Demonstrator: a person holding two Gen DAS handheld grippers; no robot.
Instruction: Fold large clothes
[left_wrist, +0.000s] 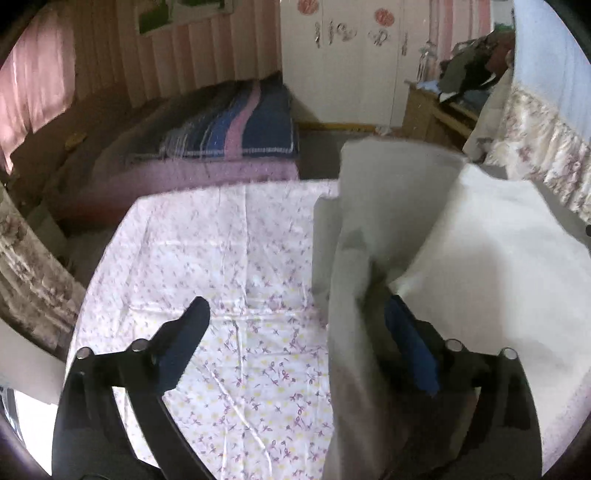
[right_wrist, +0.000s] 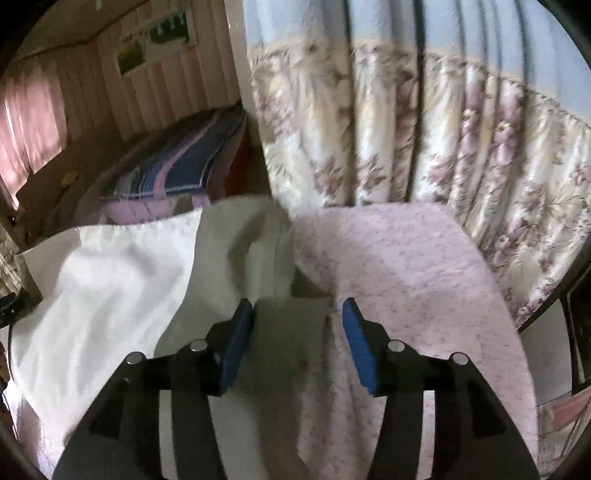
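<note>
A: Pink panelled walls (left_wrist: 207, 55) close off the room at twelve o'clock, and we see a white wardrobe (left_wrist: 343, 62) with flower stickers beside them, toward one o'clock

B: We agree. Below the walls lies a low bed with a striped blue and pink blanket (left_wrist: 236, 125) folded on it, at eleven o'clock from our left gripper (left_wrist: 295, 325)

A: Our working surface is a floral sheet (left_wrist: 229, 258), white with small purple sprigs, spread flat and lightly creased

B: From the right wrist we see the same sheet running to three o'clock, up to a flowered curtain (right_wrist: 406, 129) that hangs from twelve to three

A: And the garment? We make out a large white cloth (left_wrist: 498, 258) heaped on the sheet at two o'clock in the left view, with a grey fold of it standing upright

B: Our left gripper is spread wide; that grey fold drapes against its right finger, and nothing is pinched

A: Our right gripper (right_wrist: 297, 339) stands partly spread, with the cloth's grey edge lying between the blue pads (right_wrist: 236, 347). The pads do not press it, as far as we can tell through the blur
</note>
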